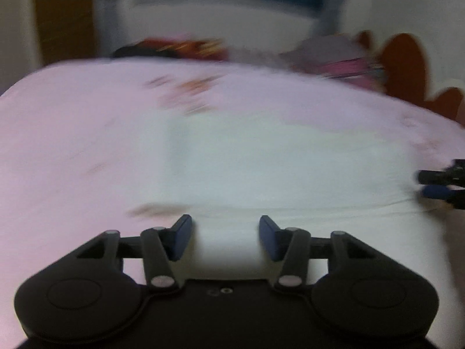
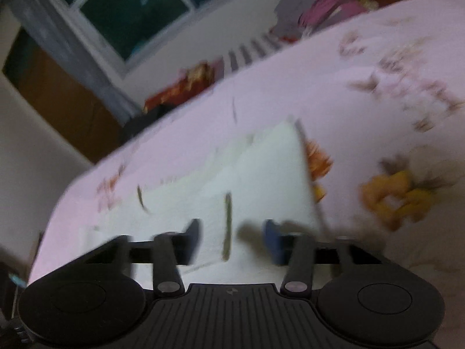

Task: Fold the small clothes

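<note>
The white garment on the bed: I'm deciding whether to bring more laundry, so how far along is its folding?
The white garment lies flat on the pink bedsheet, one fold line visible. Left gripper and right gripper hang open over its near edge, gripping nothing. More folds seem left; unfolded clothes wait at the far side.

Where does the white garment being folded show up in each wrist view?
Left wrist view: the white garment fills the centre and lower middle, running to the right edge, in front of the open left gripper.
Right wrist view: it lies lower centre-left, spread toward the right gripper.
Shared landmark: the red patterned cloth at the far edge of the pink bedsheet.
</note>
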